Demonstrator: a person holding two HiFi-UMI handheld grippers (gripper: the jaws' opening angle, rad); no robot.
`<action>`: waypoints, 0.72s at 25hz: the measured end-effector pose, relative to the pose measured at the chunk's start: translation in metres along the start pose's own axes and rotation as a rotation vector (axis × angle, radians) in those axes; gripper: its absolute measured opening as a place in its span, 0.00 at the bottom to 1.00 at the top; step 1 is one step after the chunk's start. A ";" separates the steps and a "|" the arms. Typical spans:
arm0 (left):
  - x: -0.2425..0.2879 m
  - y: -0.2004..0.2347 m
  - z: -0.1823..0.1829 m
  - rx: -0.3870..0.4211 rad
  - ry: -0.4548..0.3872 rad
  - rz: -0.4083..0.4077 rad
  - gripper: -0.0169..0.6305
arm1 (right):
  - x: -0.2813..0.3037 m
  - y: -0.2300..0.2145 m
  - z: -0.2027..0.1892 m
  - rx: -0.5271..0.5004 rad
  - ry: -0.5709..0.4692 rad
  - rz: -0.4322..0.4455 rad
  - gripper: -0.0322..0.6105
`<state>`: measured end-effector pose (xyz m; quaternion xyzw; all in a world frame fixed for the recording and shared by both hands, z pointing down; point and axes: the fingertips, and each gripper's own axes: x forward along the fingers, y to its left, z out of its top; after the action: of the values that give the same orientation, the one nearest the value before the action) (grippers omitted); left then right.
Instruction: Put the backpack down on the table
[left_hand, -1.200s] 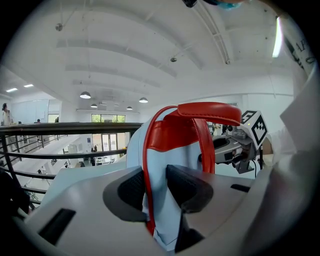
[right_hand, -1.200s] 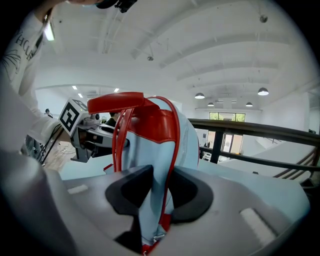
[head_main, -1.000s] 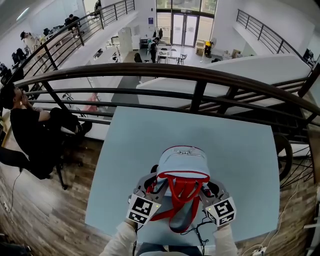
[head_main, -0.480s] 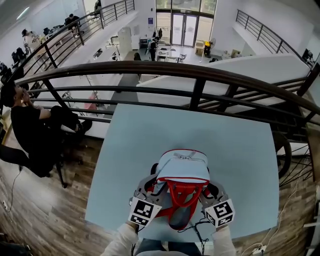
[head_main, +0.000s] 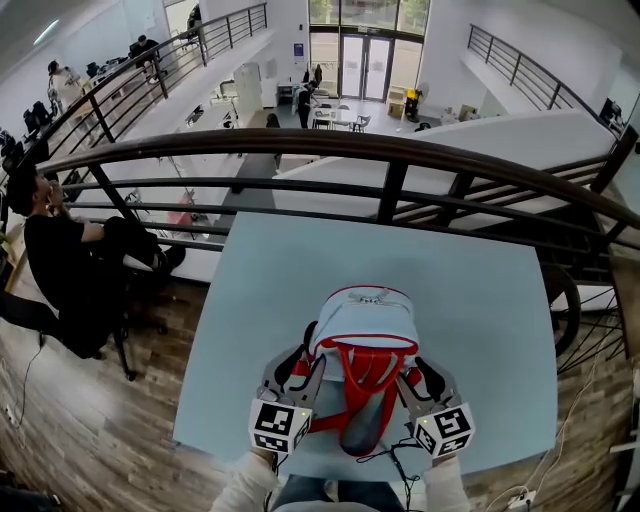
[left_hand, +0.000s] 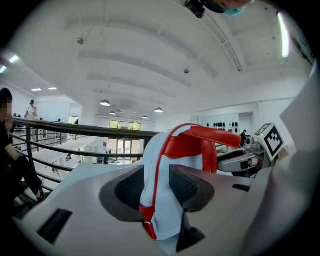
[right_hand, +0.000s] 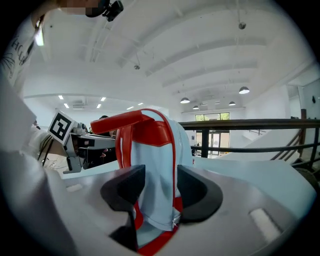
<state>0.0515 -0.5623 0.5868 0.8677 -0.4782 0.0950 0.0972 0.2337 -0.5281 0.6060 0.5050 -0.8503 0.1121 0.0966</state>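
1. Broadly, the pale blue tabletop (head_main: 480, 300) carries everything, and a dark railing (head_main: 400, 150) runs past its far edge.
2. The backpack (head_main: 366, 318), light blue with red trim, stands on the tabletop close to the near edge and roughly centred. Its long axis looks upright and its strap side faces the person.
3. The left tongs (head_main: 300, 368) and right tongs (head_main: 420, 378) flank that strap side, one at each side and about equally near. The backpack lies just ahead of and between them, so drawing straight back toward the person should clear it.
4. Both tongs stand wide, their jaws having just been opening. A shoulder strap (left_hand: 160, 200) runs between the jaws of each, apparently no longer squeezed.
5. No brand or label can be read on the backpack. Each marker cube (head_main: 275, 425) shows only black-and-white squares. Print on the person's white clothing (right_hand: 15, 75) in the right gripper view is too warped to read.
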 end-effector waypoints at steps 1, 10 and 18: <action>-0.004 0.003 0.004 -0.009 -0.017 0.009 0.27 | -0.004 -0.002 0.004 0.010 -0.015 -0.015 0.36; -0.048 0.002 0.063 -0.036 -0.162 0.038 0.27 | -0.044 0.002 0.084 -0.026 -0.198 -0.136 0.36; -0.089 -0.004 0.119 0.021 -0.234 0.116 0.10 | -0.080 0.024 0.152 0.003 -0.346 -0.235 0.20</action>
<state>0.0166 -0.5188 0.4490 0.8446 -0.5347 0.0036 0.0259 0.2427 -0.4937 0.4360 0.6128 -0.7892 0.0128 -0.0394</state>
